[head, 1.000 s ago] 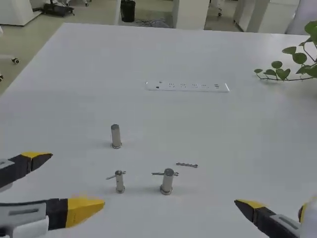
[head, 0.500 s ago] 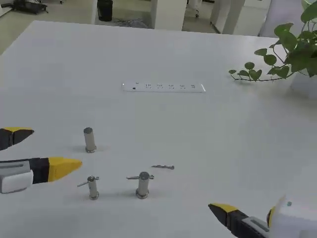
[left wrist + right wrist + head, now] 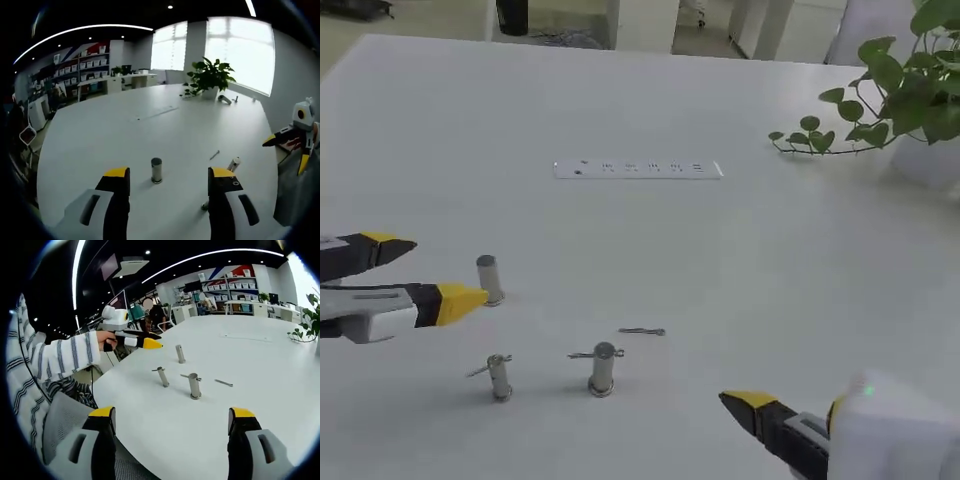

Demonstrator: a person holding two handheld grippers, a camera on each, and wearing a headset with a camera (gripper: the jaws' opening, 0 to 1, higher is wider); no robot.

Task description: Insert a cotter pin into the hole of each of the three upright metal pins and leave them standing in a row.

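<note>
Three upright metal pins stand on the white table. The far-left pin (image 3: 488,279) (image 3: 156,170) (image 3: 179,353) has no cotter pin in it. The front-left pin (image 3: 499,375) (image 3: 161,376) and the front-middle pin (image 3: 602,368) (image 3: 193,385) each carry a cotter pin through the top. A loose cotter pin (image 3: 642,331) (image 3: 223,383) (image 3: 214,155) lies flat just right of them. My left gripper (image 3: 430,272) (image 3: 169,180) is open, its jaws on either side of the bare pin and short of it. My right gripper (image 3: 745,406) (image 3: 170,421) is open and empty near the table's front edge.
A white power strip (image 3: 638,169) lies across the table's middle. A leafy plant (image 3: 895,85) stands at the back right corner. A person's striped sleeve (image 3: 60,357) holds the left gripper. Shelves and desks fill the room behind.
The head camera has shifted, so the whole scene slid left. My left gripper has risen and moved toward the bare far-left pin. The pins and the loose cotter pin have not moved.
</note>
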